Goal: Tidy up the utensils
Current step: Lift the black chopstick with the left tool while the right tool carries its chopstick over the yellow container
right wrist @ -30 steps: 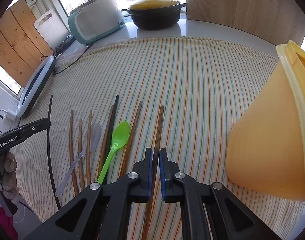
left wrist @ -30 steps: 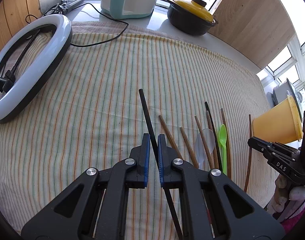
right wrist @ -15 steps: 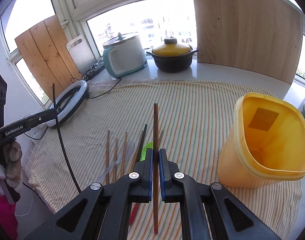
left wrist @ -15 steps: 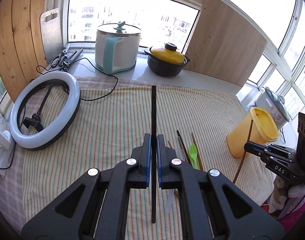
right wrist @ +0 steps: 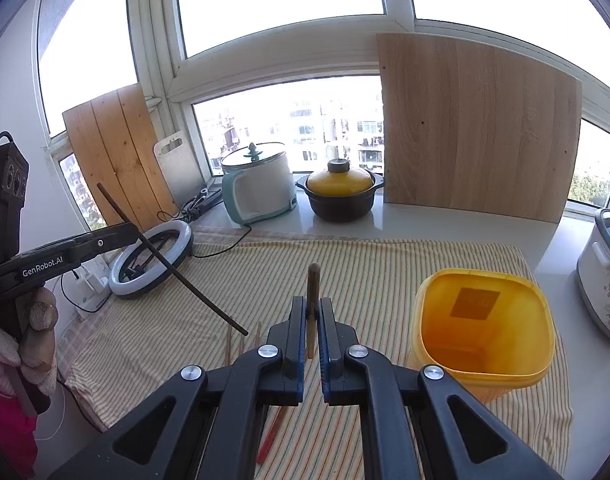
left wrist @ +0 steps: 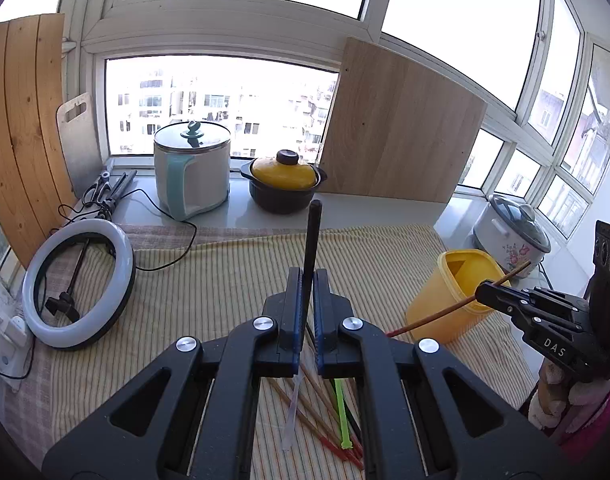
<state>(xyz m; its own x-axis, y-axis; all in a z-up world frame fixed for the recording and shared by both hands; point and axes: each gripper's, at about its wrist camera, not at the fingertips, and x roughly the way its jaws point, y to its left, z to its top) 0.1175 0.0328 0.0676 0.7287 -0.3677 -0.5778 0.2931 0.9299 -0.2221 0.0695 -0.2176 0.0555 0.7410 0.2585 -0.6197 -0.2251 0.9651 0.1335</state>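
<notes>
Left wrist view, left claw (left wrist: 308, 280) clamping black chopstick (left wrist: 312, 236), apparently upright between pads.

Chopsticks (left wrist: 325, 416) on cloth (left wrist: 225, 280), tub (left wrist: 449, 300) probably right

The left gripper's fingers (left wrist: 293, 320) hide the middle of the black chopstick (left wrist: 314, 236) — and the heads of the utensils on the counter (left wrist: 225, 280). The flowered cooker (right wrist: 605, 276) is cut off by the right-wrist picture's edge — only part shows.
</notes>
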